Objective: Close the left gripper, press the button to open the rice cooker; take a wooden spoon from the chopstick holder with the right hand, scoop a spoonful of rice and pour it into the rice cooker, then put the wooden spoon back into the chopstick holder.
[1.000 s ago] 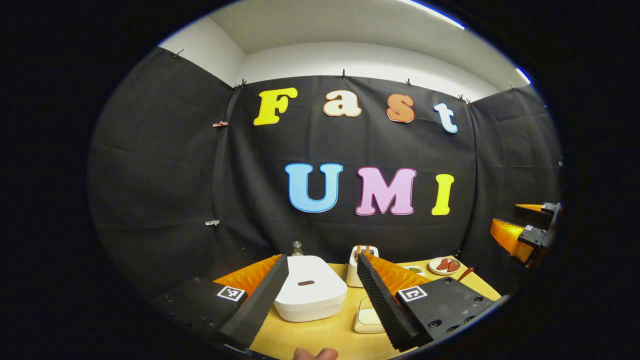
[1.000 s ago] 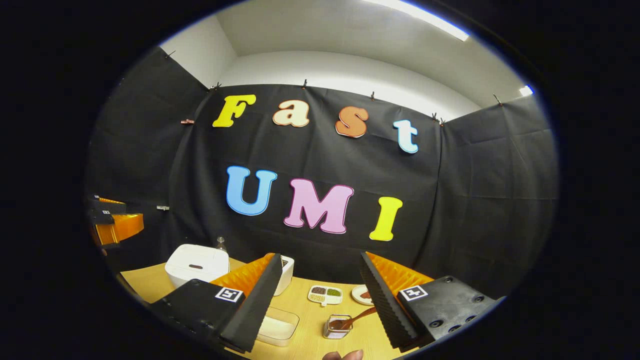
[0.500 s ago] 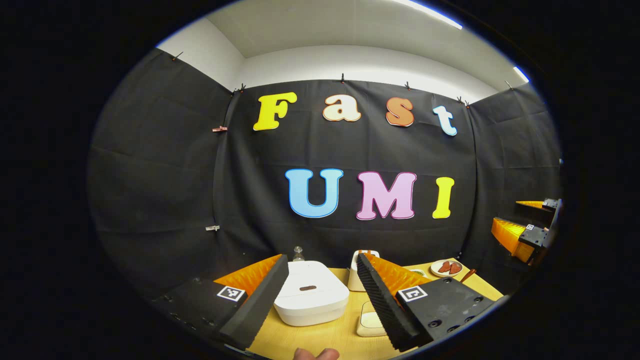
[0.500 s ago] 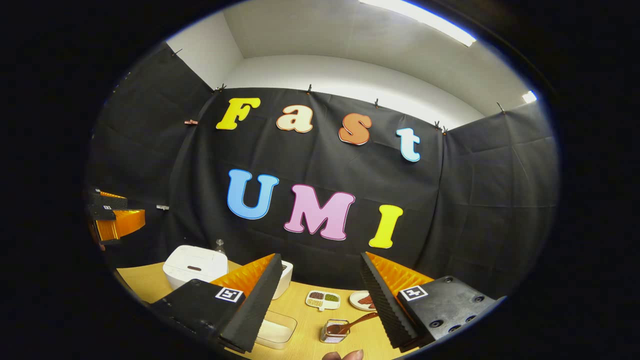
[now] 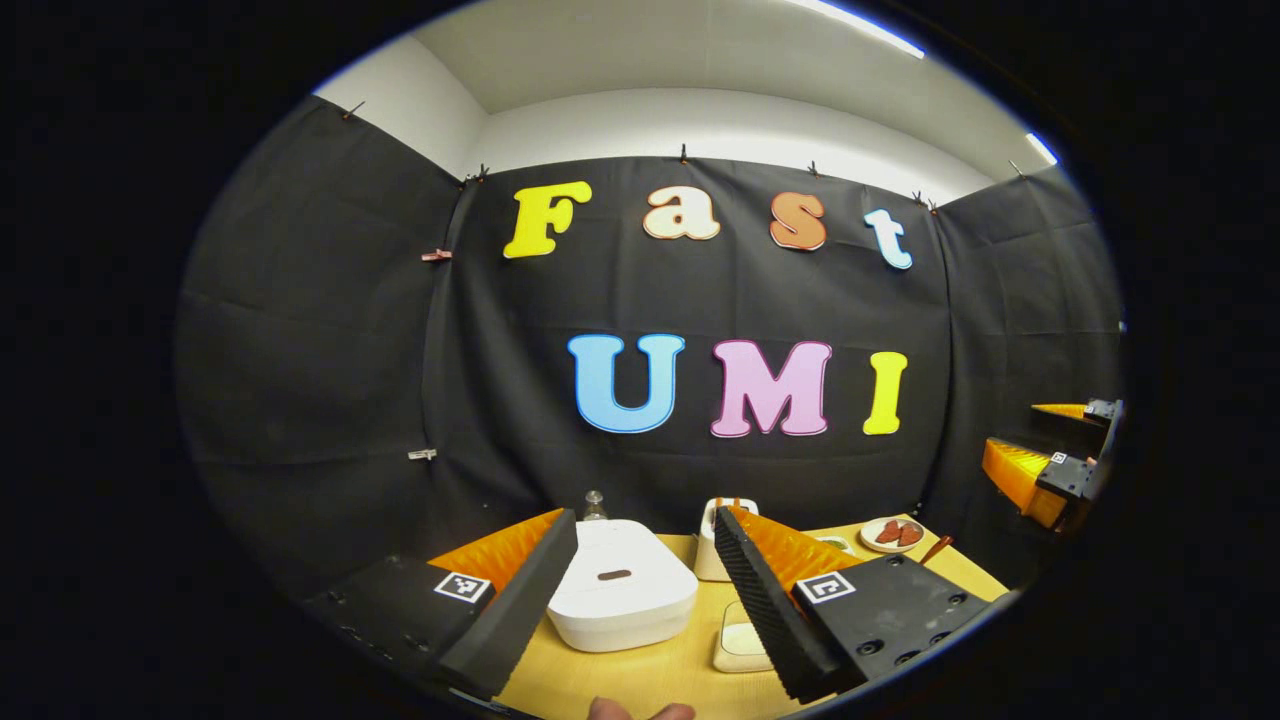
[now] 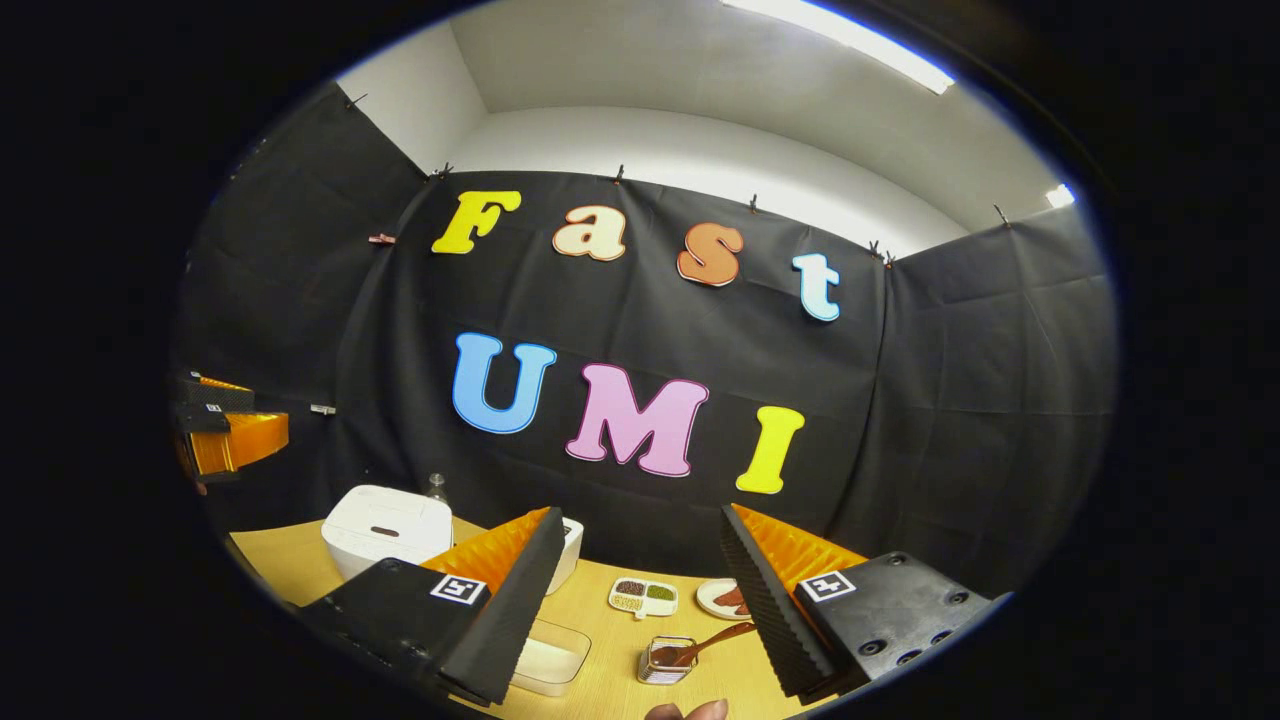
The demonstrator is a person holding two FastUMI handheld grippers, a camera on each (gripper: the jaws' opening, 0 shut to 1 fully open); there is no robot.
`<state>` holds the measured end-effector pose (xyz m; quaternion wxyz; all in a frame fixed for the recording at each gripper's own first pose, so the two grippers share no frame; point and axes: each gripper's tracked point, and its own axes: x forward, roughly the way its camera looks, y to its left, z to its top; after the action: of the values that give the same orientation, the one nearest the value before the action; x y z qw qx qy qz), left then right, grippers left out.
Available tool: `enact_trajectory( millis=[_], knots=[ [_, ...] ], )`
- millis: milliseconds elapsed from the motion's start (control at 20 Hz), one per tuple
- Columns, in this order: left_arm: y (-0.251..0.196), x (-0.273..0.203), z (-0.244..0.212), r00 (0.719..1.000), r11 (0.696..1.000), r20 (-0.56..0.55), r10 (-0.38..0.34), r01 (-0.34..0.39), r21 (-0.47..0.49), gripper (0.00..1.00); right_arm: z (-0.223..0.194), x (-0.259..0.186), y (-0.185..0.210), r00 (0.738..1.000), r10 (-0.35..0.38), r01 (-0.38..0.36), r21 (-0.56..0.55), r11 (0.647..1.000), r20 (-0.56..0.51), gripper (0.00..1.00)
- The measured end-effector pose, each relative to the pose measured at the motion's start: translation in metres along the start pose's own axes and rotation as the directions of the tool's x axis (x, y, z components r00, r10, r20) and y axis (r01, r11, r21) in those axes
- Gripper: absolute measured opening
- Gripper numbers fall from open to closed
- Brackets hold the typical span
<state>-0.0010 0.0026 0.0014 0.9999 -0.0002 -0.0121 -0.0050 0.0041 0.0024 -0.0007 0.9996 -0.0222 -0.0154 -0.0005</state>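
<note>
The white rice cooker (image 5: 620, 598) stands on the wooden table (image 5: 660, 675) with its lid down and a dark oval button (image 5: 613, 575) on top. My left gripper (image 5: 642, 516) hovers open above and in front of it, with nothing between the fingers. In the right gripper view the cooker (image 6: 385, 528) sits at the left. My right gripper (image 6: 642, 514) is open, high over the table. Below it a wire chopstick holder (image 6: 666, 660) holds the wooden spoon (image 6: 712, 641), which leans to the right. A clear box of rice (image 6: 550, 656) lies left of the holder.
A white box (image 5: 712, 545) stands right of the cooker and a small glass bottle (image 5: 594, 499) behind it. A divided dish of beans (image 6: 644, 595) and a plate of red slices (image 6: 722, 599) lie farther back. Each gripper shows at the other view's edge (image 5: 1050, 460) (image 6: 225, 437).
Both grippers stay open and drift only slightly. The right gripper view has tipped up a little, so the table items sit lower in it.
</note>
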Motion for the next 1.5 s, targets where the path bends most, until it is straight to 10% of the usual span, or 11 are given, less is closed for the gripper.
enact_trajectory(
  millis=[150,300,750,1500],
  knots=[
    [0.010,0.000,0.007,1.000,0.999,0.014,-0.020,0.021,-0.029,0.84,-0.004,0.001,-0.004,1.000,-0.012,0.012,-0.003,1.000,-0.011,0.97],
    [-0.002,0.012,0.008,0.997,0.996,0.016,-0.080,0.081,-0.045,0.10,-0.007,0.000,-0.007,1.000,-0.023,0.023,-0.008,1.000,-0.020,0.97],
    [0.043,0.105,-0.104,0.922,0.945,-0.318,-0.221,0.123,-0.303,0.07,-0.013,-0.014,-0.048,0.994,-0.108,0.106,-0.041,0.993,-0.033,0.97],
    [0.064,0.250,-0.225,0.734,0.964,-0.625,-0.266,0.218,-0.154,0.07,-0.052,-0.022,-0.101,0.959,-0.255,0.249,-0.061,0.967,-0.122,0.98]
  ],
)
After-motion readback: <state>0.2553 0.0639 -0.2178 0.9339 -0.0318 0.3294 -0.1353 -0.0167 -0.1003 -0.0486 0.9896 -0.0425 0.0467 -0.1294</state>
